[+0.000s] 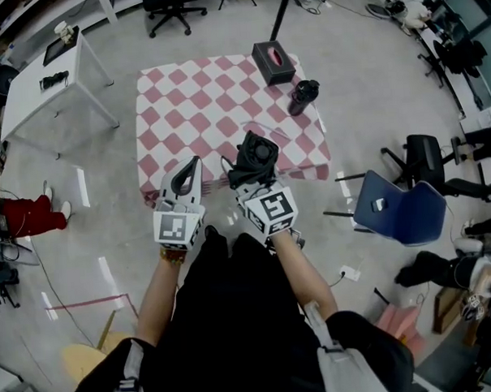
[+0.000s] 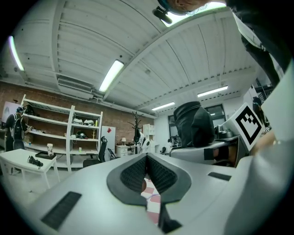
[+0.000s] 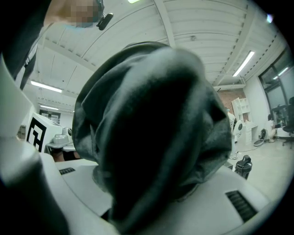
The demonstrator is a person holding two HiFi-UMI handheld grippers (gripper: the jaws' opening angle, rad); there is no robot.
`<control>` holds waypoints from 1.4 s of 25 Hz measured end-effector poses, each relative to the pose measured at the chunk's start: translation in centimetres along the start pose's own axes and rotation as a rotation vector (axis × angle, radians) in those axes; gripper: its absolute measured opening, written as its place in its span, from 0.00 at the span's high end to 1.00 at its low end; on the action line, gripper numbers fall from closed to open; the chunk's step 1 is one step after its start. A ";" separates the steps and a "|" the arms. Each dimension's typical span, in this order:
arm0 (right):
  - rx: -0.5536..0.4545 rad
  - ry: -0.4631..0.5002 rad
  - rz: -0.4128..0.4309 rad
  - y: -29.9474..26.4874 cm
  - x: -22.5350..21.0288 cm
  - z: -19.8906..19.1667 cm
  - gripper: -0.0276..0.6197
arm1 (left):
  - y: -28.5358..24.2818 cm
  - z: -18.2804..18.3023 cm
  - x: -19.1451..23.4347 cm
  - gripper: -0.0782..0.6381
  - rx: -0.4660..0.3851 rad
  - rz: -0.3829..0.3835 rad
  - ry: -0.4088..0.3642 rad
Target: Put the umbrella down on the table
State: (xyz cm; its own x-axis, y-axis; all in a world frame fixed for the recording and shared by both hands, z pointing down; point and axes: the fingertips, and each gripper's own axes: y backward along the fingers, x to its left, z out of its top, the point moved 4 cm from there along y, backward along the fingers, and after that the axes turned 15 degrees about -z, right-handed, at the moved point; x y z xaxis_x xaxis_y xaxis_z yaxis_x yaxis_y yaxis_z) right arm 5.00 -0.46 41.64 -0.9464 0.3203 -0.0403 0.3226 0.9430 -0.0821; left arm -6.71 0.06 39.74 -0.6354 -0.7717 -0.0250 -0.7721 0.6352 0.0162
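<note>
A black folded umbrella [image 1: 256,156] stands upright between the jaws of my right gripper [image 1: 258,176], which is shut on it near the front edge of the table [image 1: 195,112], a small one under a pink-and-white checked cloth. In the right gripper view the umbrella [image 3: 151,133] fills the middle and hides the jaw tips. My left gripper [image 1: 191,167] is beside it to the left, shut with nothing in it. In the left gripper view its jaws [image 2: 147,158] meet at the tips, and the umbrella [image 2: 195,126] shows to the right.
A dark tissue box [image 1: 273,62] and a black bottle [image 1: 303,97] stand on the table's far right part. A white table [image 1: 46,90] is at the left, a blue chair [image 1: 396,210] at the right, an office chair [image 1: 171,6] beyond.
</note>
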 end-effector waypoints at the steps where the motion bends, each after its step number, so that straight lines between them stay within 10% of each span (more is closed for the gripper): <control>1: 0.005 -0.002 -0.003 -0.6 0.1 0.0 0.68 | -0.3 -0.3 0.6 0.87 0.004 -0.002 0.003; 24: 0.111 0.010 0.094 -17.6 -12.6 -3.8 0.69 | -14.7 -4.9 7.9 0.87 0.084 0.140 0.073; 35: 0.249 0.018 0.024 -25.5 -14.0 -8.7 0.68 | -15.8 -7.3 12.2 0.87 0.107 0.084 0.125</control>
State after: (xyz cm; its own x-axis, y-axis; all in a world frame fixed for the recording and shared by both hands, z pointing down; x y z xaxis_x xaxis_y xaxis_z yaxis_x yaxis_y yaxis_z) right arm 9.94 -28.17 52.91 -0.9379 0.3458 -0.0281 0.3357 0.8843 -0.3245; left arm -2.27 -19.60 46.44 -0.6980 -0.7095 0.0967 -0.7161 0.6918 -0.0932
